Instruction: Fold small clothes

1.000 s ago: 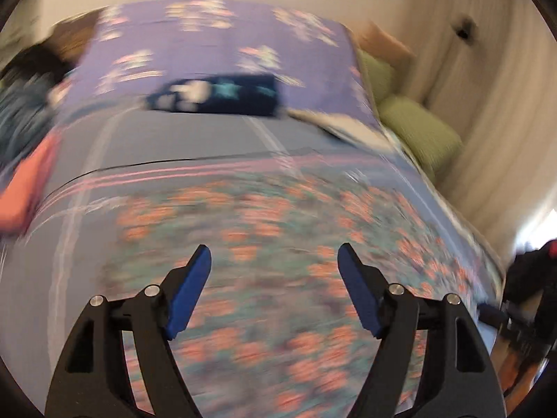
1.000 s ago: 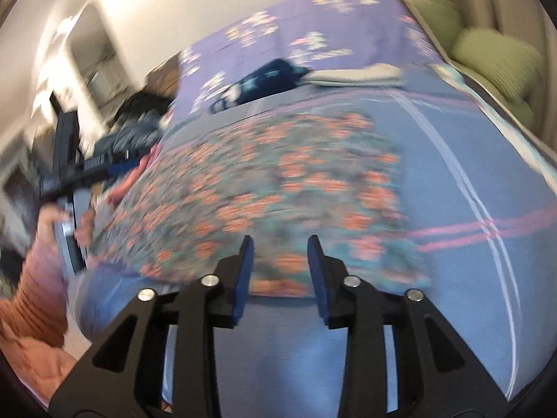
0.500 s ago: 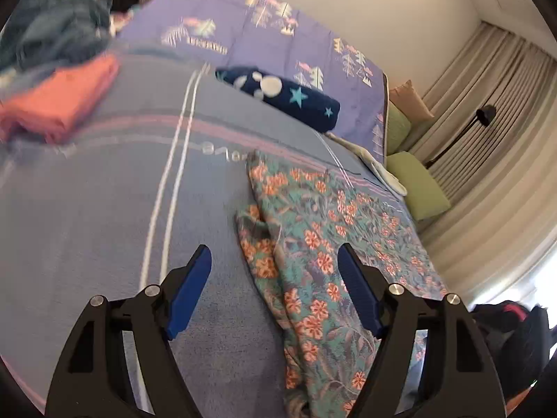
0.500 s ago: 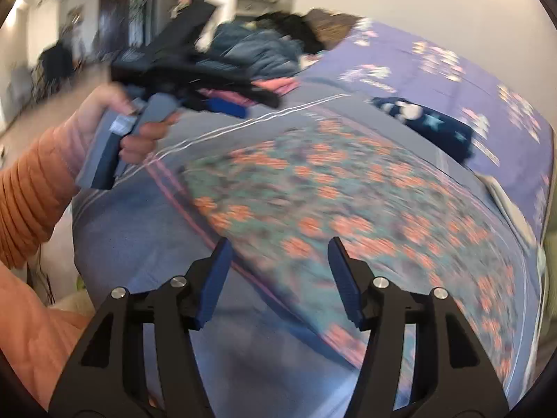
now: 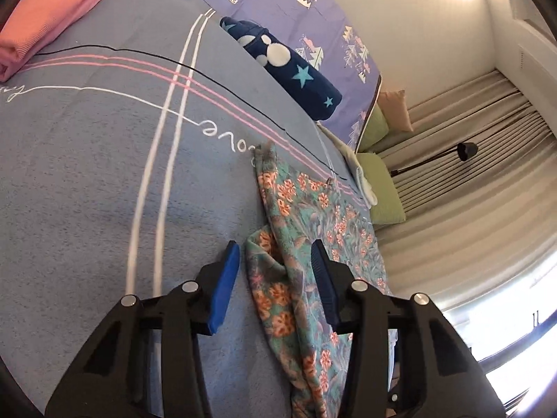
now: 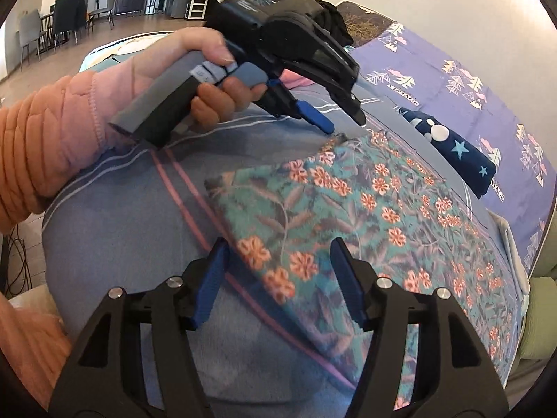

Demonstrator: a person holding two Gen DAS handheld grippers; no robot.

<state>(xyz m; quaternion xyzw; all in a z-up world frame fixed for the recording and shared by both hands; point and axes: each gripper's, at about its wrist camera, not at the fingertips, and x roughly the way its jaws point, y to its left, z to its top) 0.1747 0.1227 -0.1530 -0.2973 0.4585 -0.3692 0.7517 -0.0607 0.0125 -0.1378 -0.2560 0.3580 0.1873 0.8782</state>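
A floral garment [image 6: 365, 209] lies spread across the bed [image 5: 87, 191], filling the frame's lower right, folding barely begun. The left tool [image 5: 275, 271] is closing around a bunched edge; the right tool [image 6: 278, 278], opening, straddles a corner.

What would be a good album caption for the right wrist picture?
Right gripper, jaws opening, over a corner of the floral garment on the bed, while the left gripper reaches the far corner.

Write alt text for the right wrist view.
The right gripper, jaws opening, straddles a corner of a floral garment lying on a blue bedspread. Beyond, a hand holds the left gripper at the garment's far corner.
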